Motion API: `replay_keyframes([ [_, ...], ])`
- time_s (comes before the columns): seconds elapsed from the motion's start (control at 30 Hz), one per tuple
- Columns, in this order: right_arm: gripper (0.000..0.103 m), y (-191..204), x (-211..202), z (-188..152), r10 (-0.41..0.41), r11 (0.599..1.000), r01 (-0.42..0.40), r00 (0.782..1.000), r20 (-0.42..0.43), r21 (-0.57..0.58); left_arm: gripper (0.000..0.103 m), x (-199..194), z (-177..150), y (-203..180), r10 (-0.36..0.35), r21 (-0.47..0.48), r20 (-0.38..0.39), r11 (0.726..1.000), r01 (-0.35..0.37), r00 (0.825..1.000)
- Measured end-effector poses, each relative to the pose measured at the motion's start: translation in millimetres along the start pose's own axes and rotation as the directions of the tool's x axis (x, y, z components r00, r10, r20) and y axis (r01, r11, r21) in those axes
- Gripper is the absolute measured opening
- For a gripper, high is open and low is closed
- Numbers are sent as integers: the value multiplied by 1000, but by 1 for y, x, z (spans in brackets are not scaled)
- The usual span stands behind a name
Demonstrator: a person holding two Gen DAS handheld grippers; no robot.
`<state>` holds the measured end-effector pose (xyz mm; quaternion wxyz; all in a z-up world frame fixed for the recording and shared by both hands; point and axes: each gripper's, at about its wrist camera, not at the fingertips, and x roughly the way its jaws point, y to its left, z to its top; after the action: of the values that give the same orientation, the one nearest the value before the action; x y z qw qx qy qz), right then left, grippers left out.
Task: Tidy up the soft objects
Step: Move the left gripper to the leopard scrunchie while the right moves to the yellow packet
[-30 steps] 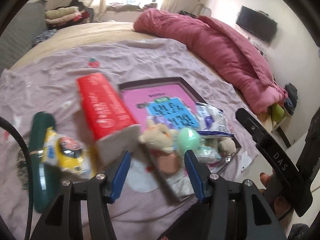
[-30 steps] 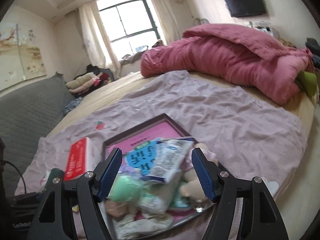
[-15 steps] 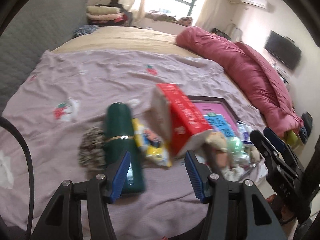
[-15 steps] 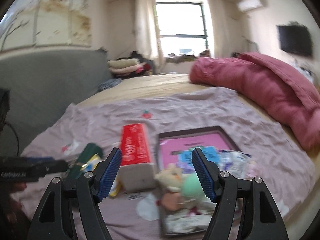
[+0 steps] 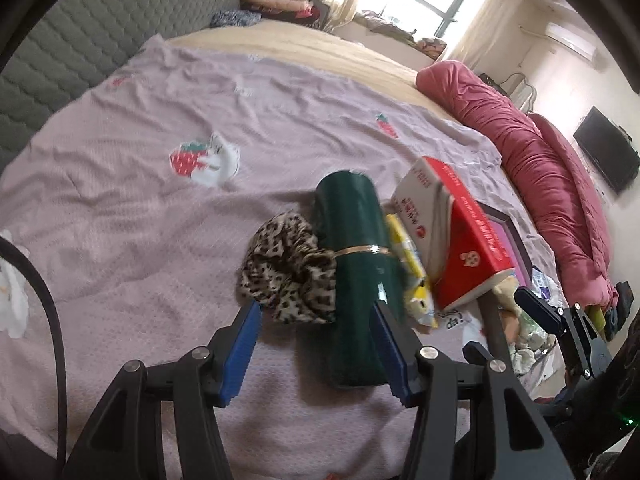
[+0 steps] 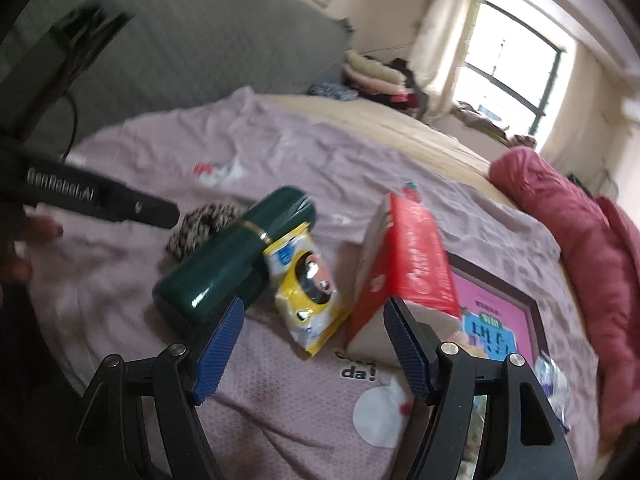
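Two hand-held grippers hang over a bed (image 5: 120, 208) spread with one mauve strawberry-print blanket. The left gripper (image 5: 316, 344) has its two blue pads spread with nothing pinched; the near end of one dark green bottle (image 5: 360, 280) lies on the blanket in the gap between them, close to the right-hand pad, though whether it touches is unclear. One leopard-print scrunchie (image 5: 288, 268), a soft item, lies just ahead of the left gripper's left-hand pad, touching the bottle's side. Beyond the bottle to the right sit one yellow snack pouch (image 5: 412, 268) and one red tissue pack (image 5: 460, 240), tilted, leaning against each other. The right gripper (image 6: 312, 344) also stands wide apart and empty; directly ahead, between its two pads, lies the yellow snack pouch (image 6: 308, 292), with the green bottle (image 6: 232, 256) ahead-left of it and the red tissue pack (image 6: 404, 264) ahead-right, close behind its right-hand pad. The scrunchie (image 6: 200, 224) shows past the bottle, farther to the left. One dark-framed tray with a pink base (image 6: 504, 312) lies right of the tissue pack, holding a blurred heap of small soft things, too smeared to count; a plush toy (image 5: 504, 292) shows at its edge in the left wrist view. One rolled crimson duvet (image 5: 552, 184) lies far ahead-right along the bed's edge. Fingers of a hand (image 6: 24, 248) show at the left border of the right wrist view.
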<state>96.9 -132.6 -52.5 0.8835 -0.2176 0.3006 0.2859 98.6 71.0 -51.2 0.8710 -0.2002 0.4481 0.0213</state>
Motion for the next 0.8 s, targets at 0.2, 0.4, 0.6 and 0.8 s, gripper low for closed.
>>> replay_keyframes([
  [0.2,74,1,32,-4,4,999,-6,999,-52,-45,56,23,1,17,-28,-41,-36,999,27,999],
  [0.4,74,4,60,-2,-17,993,7,996,-87,-115,56,39,7,22,-51,-54,-54,997,48,997],
  [0.6,74,10,81,-3,-23,984,4,994,-104,-180,56,54,13,27,-72,-84,-67,994,66,995],
  [0.8,74,14,101,-5,-17,977,-10,992,-125,-214,56,72,18,43,-93,-146,-93,986,79,991],
])
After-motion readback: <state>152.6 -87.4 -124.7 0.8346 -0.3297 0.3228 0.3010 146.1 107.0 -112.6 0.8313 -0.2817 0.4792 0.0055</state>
